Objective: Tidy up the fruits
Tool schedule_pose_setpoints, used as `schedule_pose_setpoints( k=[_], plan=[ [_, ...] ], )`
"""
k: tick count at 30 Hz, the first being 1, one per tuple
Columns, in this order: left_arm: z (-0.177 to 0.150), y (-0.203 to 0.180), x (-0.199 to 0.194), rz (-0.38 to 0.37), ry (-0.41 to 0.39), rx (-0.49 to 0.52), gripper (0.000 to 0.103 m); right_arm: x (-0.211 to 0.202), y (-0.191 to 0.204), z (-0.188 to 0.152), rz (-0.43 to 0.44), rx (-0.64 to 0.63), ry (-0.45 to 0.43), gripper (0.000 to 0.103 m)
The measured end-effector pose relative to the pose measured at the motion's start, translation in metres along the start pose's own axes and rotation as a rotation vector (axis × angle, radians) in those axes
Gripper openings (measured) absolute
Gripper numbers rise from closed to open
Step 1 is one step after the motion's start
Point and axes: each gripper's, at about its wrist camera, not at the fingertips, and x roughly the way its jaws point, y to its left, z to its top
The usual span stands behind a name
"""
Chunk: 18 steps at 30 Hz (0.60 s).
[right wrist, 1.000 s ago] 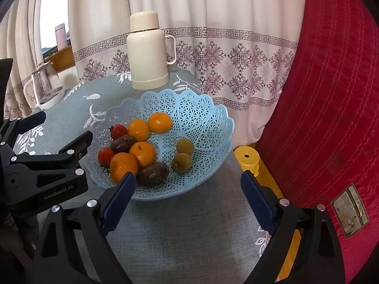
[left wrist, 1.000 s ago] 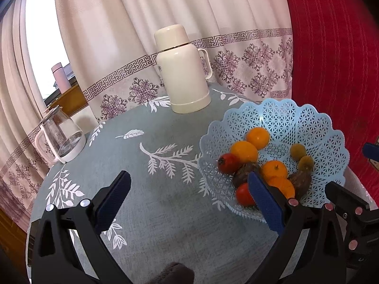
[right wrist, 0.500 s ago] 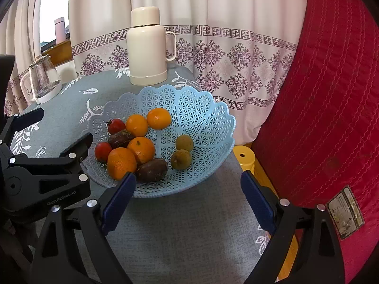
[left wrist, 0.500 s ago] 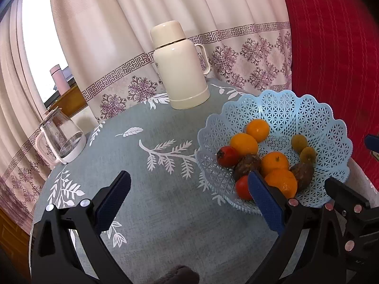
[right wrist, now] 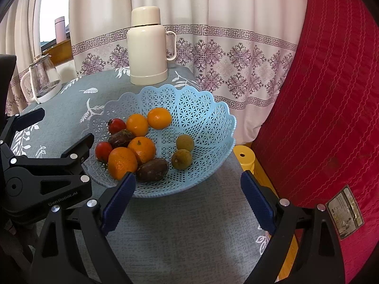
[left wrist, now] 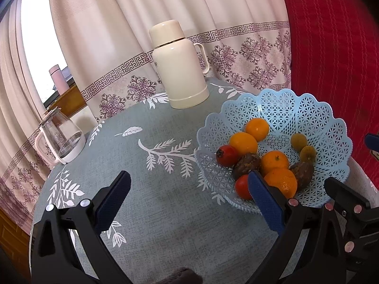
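A pale blue lattice basket [left wrist: 308,108] [right wrist: 201,108] stands on the right part of the round table. It holds several oranges [left wrist: 244,142] [right wrist: 142,149], two red fruits [left wrist: 227,155] [right wrist: 103,150], two brown fruits [left wrist: 246,165] [right wrist: 152,169] and two green fruits [left wrist: 299,139] [right wrist: 185,142]. My left gripper [left wrist: 189,182] [right wrist: 59,130] hovers open over the cloth just left of the basket, its right finger beside the near rim. My right gripper [right wrist: 188,179] is open in front of the basket's near edge, with nothing between its pads.
A cream thermos jug [left wrist: 180,71] [right wrist: 146,52] stands at the table's far edge. A glass kettle [left wrist: 61,139] [right wrist: 43,80] sits far left. A red quilted surface [right wrist: 319,106] rises on the right, with a yellow stool [right wrist: 245,157] below the table edge. Curtains hang behind.
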Motion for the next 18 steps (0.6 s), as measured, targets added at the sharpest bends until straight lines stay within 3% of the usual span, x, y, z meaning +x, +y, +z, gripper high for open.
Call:
schedule_pose_setpoints(
  k=[18],
  plan=[
    [-0.0002,-0.005,-0.006,0.008,-0.028,0.017,0.1,0.0003,0.0,-0.0007,-0.003,0.001,0.002,0.092]
  ],
)
